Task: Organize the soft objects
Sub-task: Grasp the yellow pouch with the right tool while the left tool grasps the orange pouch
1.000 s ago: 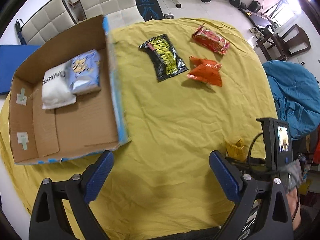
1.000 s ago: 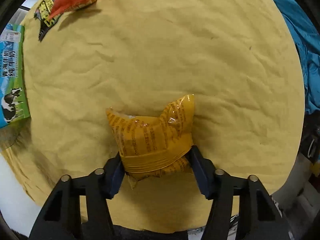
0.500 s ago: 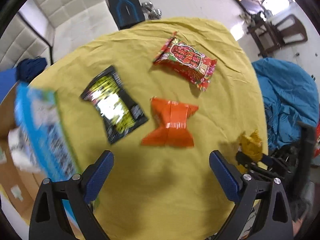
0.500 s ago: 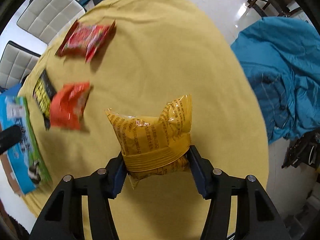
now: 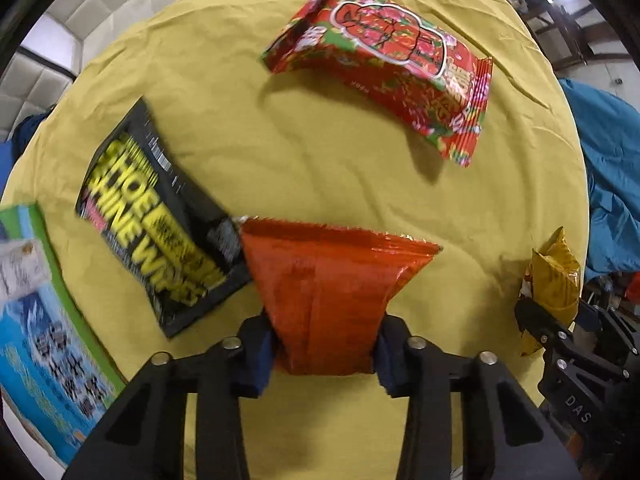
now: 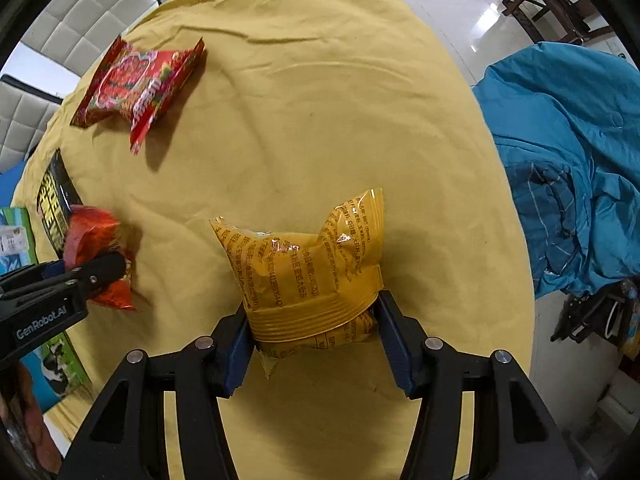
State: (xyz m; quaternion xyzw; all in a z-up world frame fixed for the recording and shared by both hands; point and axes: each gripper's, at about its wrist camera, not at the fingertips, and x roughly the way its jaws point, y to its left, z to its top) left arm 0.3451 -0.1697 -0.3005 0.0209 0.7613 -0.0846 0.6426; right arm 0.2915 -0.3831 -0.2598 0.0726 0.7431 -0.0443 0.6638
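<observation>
My left gripper [image 5: 324, 354] is shut on an orange snack packet [image 5: 328, 288], which also shows in the right wrist view [image 6: 96, 256]. My right gripper [image 6: 316, 336] is shut on a yellow snack bag [image 6: 308, 268] held above the yellow tablecloth [image 6: 320, 112]; the bag shows at the right edge of the left wrist view [image 5: 554, 284]. A red patterned packet [image 5: 388, 68] lies at the far side of the table. A black and yellow pouch [image 5: 160, 216] lies flat beside the orange packet.
The printed blue-green outer wall of the cardboard box [image 5: 36, 320] stands at the left edge. A blue padded cover [image 6: 568, 160] lies off the table to the right. White padded chairs [image 6: 68, 28] stand behind the table.
My left gripper moved forward to the orange packet and shut on it. My right gripper stayed shut on the yellow bag and lifted it off the cloth.
</observation>
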